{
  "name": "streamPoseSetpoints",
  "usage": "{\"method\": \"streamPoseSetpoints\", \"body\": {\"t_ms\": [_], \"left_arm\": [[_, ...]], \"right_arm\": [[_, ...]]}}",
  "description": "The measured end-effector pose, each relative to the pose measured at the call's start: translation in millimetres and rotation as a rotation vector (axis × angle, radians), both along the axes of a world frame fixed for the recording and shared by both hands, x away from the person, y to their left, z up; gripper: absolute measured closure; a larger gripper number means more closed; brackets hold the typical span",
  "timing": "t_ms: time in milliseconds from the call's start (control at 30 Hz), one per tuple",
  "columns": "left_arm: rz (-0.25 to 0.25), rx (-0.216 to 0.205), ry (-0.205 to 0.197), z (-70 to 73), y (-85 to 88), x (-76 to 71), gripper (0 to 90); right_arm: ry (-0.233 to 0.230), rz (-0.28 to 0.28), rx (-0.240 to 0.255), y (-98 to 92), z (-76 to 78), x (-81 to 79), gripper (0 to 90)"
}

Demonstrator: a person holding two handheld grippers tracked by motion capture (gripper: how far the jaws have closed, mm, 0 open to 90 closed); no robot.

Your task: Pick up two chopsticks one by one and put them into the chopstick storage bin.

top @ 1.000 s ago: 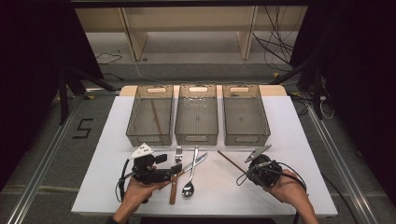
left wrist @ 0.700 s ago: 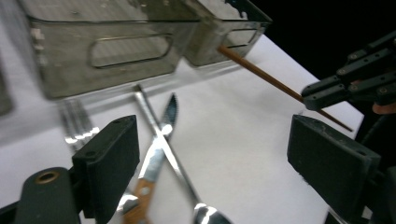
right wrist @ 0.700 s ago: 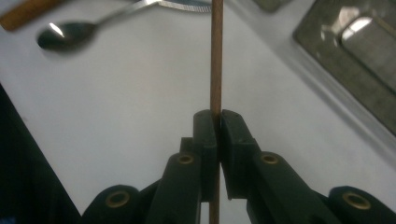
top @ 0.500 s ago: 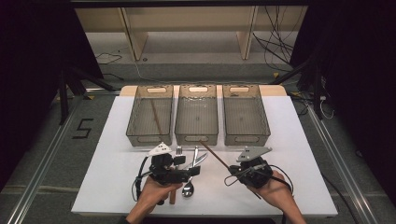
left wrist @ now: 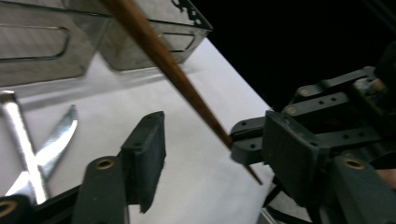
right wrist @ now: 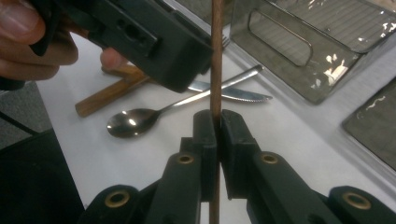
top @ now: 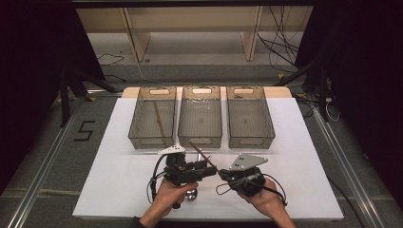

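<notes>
While the right tool (right wrist: 216, 125) grips the chopstick (right wrist: 216, 56), the left tool (left wrist: 224, 154), jaws just narrowing half-wide around it without touching, has drawn beside it, likely for a handover.

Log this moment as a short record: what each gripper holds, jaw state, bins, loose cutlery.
right gripper: shut on thin brown wooden chopstick
left gripper: open, jaws just closing around that chopstick, pads not yet pressing
bins: three clear plastic bins in a row; left one holds another chopstick
loose cutlery: metal spoon, serrated knife on white table
</notes>
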State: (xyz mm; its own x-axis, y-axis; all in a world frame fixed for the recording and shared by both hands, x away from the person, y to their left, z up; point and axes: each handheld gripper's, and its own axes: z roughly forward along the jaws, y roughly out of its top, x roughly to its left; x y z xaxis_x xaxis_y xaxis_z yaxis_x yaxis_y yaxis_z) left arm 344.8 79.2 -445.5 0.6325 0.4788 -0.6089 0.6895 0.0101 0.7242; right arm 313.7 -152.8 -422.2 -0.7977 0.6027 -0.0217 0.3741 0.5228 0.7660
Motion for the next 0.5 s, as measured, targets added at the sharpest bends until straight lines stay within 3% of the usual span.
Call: {"method": "streamPoseSetpoints", "body": {"t_ms": [500], "left_arm": [[-0.01, -0.062, 0.05, -3.2, 0.2, 3.1, 75.0]], "right_arm": [[-0.021, 0.02, 0.048, 6.0, 0.9, -6.4, 85.7]]}}
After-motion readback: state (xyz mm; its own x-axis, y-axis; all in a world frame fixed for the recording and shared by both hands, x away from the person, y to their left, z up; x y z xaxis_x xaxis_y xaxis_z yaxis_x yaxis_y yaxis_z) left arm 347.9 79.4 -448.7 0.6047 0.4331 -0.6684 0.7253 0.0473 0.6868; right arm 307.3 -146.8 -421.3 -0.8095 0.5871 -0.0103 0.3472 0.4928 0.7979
